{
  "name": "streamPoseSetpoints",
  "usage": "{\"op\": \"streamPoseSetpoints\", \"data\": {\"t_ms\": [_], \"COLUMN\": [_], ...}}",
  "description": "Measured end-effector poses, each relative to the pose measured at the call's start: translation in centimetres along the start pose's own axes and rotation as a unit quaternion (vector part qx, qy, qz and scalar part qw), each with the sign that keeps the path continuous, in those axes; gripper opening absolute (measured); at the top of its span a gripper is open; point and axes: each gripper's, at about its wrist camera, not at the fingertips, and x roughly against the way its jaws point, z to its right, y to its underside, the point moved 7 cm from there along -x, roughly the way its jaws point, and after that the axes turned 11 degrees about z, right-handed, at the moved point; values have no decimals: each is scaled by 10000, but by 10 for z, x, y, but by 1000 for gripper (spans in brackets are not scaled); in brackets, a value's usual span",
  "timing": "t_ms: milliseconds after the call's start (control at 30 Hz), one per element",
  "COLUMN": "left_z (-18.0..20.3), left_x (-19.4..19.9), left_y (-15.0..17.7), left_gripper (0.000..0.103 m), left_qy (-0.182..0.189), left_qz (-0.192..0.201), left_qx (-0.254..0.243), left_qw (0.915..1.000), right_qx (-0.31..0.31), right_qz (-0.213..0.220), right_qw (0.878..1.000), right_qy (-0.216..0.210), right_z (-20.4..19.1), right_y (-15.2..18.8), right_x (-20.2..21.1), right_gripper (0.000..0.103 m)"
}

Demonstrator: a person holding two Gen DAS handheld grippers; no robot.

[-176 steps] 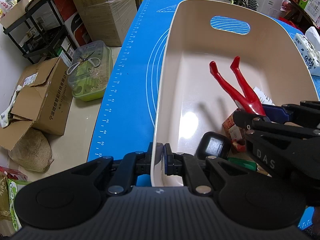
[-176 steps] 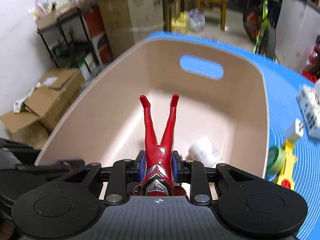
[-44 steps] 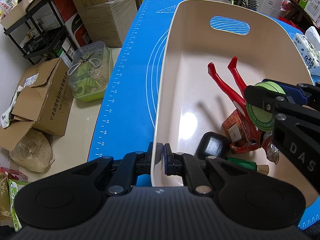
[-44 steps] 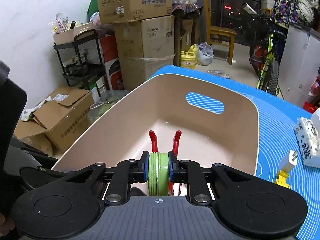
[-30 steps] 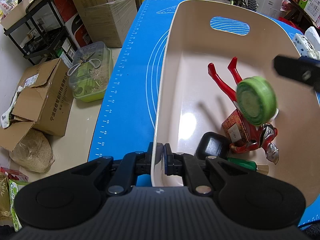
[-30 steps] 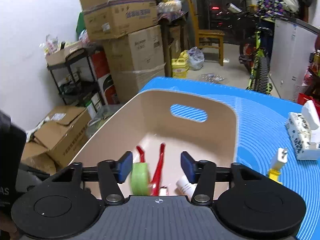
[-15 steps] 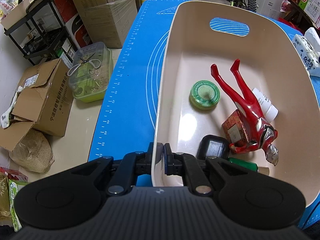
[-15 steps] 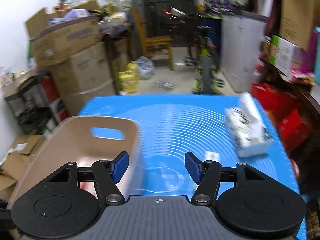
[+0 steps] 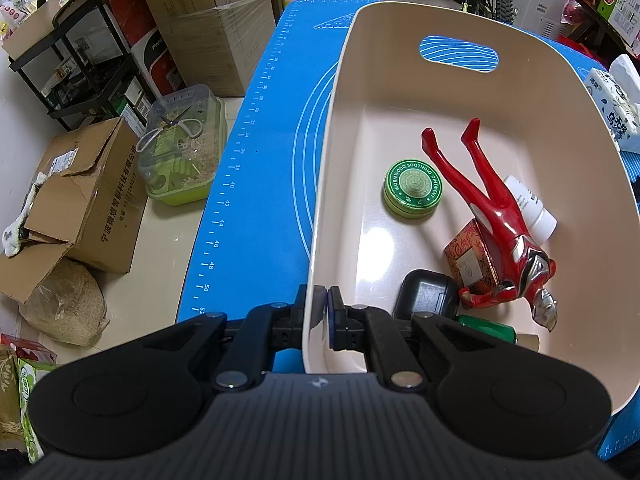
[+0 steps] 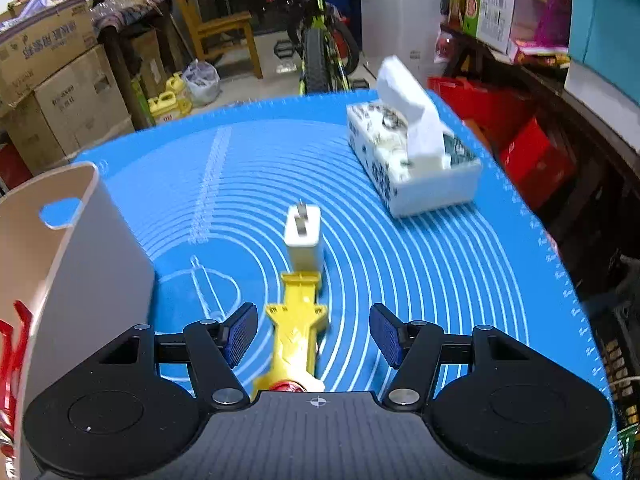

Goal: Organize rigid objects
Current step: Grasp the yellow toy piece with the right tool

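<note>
My left gripper [image 9: 322, 312] is shut on the near wall of the beige bin [image 9: 324, 184]. Inside the bin lie a green ointment tin [image 9: 413, 191], a red toy figure [image 9: 496, 216], a white bottle [image 9: 528, 206], a patterned red box [image 9: 470, 260], a black case [image 9: 426, 294] and a green item [image 9: 486, 326]. My right gripper [image 10: 314, 336] is open over the blue mat, its jaws on either side of a yellow toy [image 10: 298, 328]. A white plug adapter [image 10: 303, 236] lies just beyond the toy. The bin's wall [image 10: 76, 256] stands at the left of the right wrist view.
A tissue box [image 10: 412, 164] sits on the blue mat [image 10: 420, 272] at the far right. Cardboard boxes [image 9: 80, 196], a clear container [image 9: 180, 148] and a black rack [image 9: 76, 52] stand on the floor left of the table. A bicycle [image 10: 320, 36] stands beyond the table.
My right gripper opened over the bin and dropped the green tin, which landed on the bin floor. It then swung right to the yellow toy on the mat. My left gripper stayed put.
</note>
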Motion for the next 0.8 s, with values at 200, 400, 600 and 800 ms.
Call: {"op": "streamPoseSetpoints", "data": {"t_ms": [200, 400, 600, 800], "left_z": [0, 0, 0, 0], "left_x": [0, 0, 0, 0], "left_y": [0, 0, 0, 1], "left_gripper": [10, 10, 10, 10], "left_qy": [2, 1, -2, 0], "left_qz": [-1, 1, 4, 2], "left_qx": [0, -1, -2, -1], "left_qw": [10000, 10000, 10000, 10000], "right_qx": [106, 319, 351, 332], "right_qz": [-210, -172, -146, -35], "right_qw": [9997, 9993, 9992, 9992], "right_qy": [68, 107, 135, 205], "right_z": [-5, -13, -12, -6], "right_y": [18, 24, 23, 19], "right_x": [-17, -18, -17, -12], "right_gripper": [69, 52, 37, 35]}}
